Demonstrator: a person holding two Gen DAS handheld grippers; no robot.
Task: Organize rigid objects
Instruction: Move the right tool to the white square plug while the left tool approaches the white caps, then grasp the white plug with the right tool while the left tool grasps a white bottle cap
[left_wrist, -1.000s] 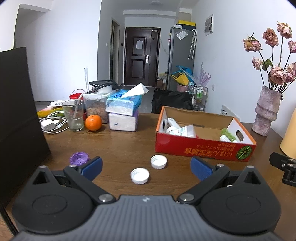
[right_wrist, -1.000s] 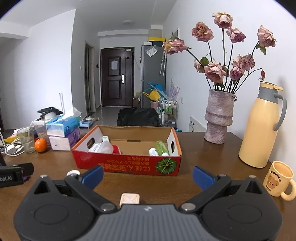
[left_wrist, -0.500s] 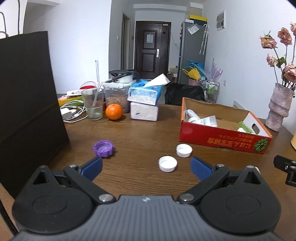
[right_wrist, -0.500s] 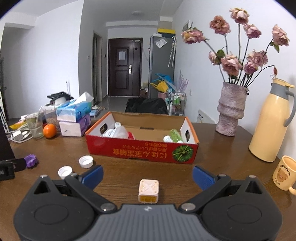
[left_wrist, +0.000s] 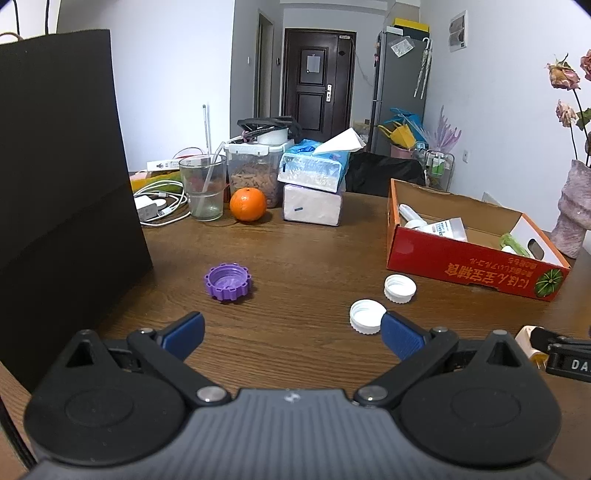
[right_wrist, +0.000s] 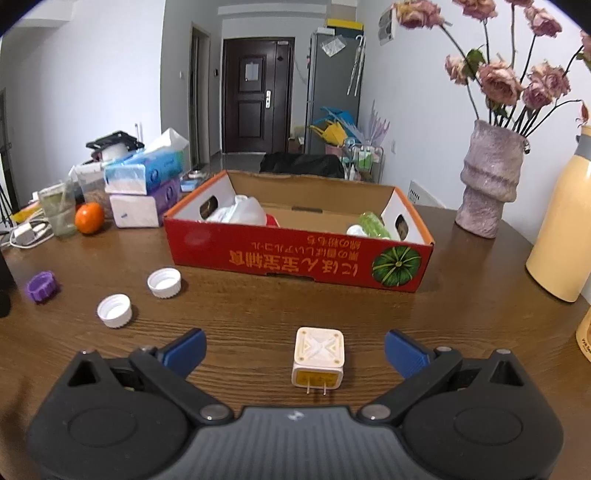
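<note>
On the desk (right_wrist: 461, 295) we list: a white plug adapter (right_wrist: 319, 356) between our right gripper's (right_wrist: 294, 350) spread jaws, untouched; two white caps (right_wrist: 115, 310) (right_wrist: 164, 282), one purple cap (left_wrist: 228, 282); a red box (right_wrist: 299, 254) beyond. Our left gripper (left_wrist: 291, 331): jaws spread, empty.

Plug (right_wrist: 319, 356) btwn right gripper (right_wrist: 294, 349) fingers; box (right_wrist: 295, 258) behind.
</note>
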